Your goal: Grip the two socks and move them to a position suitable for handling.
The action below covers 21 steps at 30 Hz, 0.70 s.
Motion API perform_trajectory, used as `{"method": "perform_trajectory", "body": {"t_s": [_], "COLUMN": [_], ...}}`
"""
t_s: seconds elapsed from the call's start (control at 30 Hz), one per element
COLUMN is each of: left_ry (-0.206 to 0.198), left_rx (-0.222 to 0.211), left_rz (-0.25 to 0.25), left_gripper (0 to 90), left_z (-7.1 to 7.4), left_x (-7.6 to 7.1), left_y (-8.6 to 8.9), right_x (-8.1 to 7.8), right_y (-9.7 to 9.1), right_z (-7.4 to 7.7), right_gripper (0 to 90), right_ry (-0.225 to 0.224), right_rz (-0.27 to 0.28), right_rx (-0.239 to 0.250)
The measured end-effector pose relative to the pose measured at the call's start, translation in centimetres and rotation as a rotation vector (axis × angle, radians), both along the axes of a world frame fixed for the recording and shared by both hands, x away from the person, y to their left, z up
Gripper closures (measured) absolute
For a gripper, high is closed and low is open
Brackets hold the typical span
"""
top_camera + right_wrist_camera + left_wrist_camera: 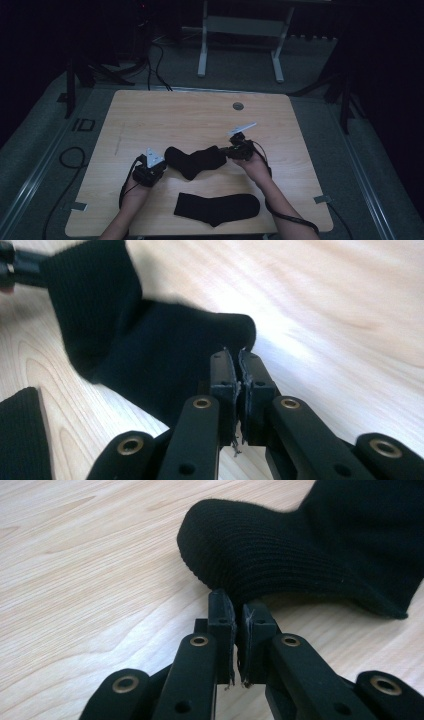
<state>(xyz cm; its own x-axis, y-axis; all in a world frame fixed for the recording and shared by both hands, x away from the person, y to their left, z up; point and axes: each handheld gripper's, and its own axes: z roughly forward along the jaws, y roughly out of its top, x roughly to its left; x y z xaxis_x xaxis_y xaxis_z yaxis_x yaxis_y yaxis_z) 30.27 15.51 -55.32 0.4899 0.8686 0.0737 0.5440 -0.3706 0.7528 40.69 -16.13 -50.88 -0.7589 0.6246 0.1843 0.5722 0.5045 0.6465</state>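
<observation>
Nearest, at six o'clock, a flat black sock point(218, 208) lies on the pale wood table point(150, 120). Mid-table, the bent sock point(196, 161) stretches between the left gripper point(159, 167) and right gripper point(229, 150), both pinching it. Beyond, twelve o'clock: white desk legs point(240, 45) on dim grey floor.

The high view is dim, and the room beyond the table point(150, 115) sinks into near black. Both gripper views are bright and evenly lit, with soft shadows under the sock point(300, 555). In the right gripper view the far wood grain smears with motion blur.
</observation>
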Motion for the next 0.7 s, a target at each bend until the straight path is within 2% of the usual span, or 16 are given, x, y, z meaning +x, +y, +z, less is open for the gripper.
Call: {"method": "perform_trajectory", "body": {"t_s": [0.07,0.1,0.13,0.23,0.33,0.37,0.4,0.47,0.5,0.57,0.7], "left_ry": [-0.002,-0.002,-0.005,-0.005,0.02,0.02,0.038,0.038,0.047,0.063,0.084], "left_rx": [-0.006,-0.006,-0.002,0.021,0.026,0.026,0.034,0.034,0.047,0.051,0.046], "left_rz": [-0.017,-0.017,-0.025,-0.066,-0.099,-0.099,-0.124,-0.124,-0.142,-0.161,-0.162], "left_gripper": [86.0,85.9,86.0,85.9,85.8,85.8,85.7,85.7,85.5,85.3,80.3], "left_z": [0.2,0.2,0.3,0.5,0.2,0.2,-0.2,-0.2,-0.5,-0.8,-1.0], "left_x": [-0.1,-0.1,-0.2,-0.4,-0.3,-0.3,-0.3,-0.3,-0.2,-0.1,-0.1], "left_y": [-0.6,-0.6,-0.9,-2.2,-3.0,-3.0,-3.7,-3.7,-4.3,-5.0,-4.8], "right_x": [-0.2,-0.2,-0.6,-1.1,-1.4,-1.4,-1.6,-1.6,-1.7,-1.7,-1.8], "right_y": [-1.5,-1.5,-3.0,-5.2,-7.1,-7.1,-8.2,-8.6,-9.3,-9.8,-10.2], "right_z": [0.7,0.7,1.2,1.3,0.5,0.5,-0.3,-0.7,-1.6,-2.2,-3.1], "right_gripper": [86.3,86.3,86.3,86.2,86.1,86.1,86.1,86.1,86.0,86.0,85.6], "right_ry": [-0.006,-0.006,-0.011,-0.005,0.016,0.016,0.033,0.045,0.061,0.081,0.095], "right_rz": [-0.017,-0.017,-0.035,-0.062,-0.091,-0.091,-0.108,-0.117,-0.126,-0.14,-0.148], "right_rx": [0.016,0.016,0.029,0.041,0.038,0.038,0.041,0.04,0.028,0.028,0.017]}}
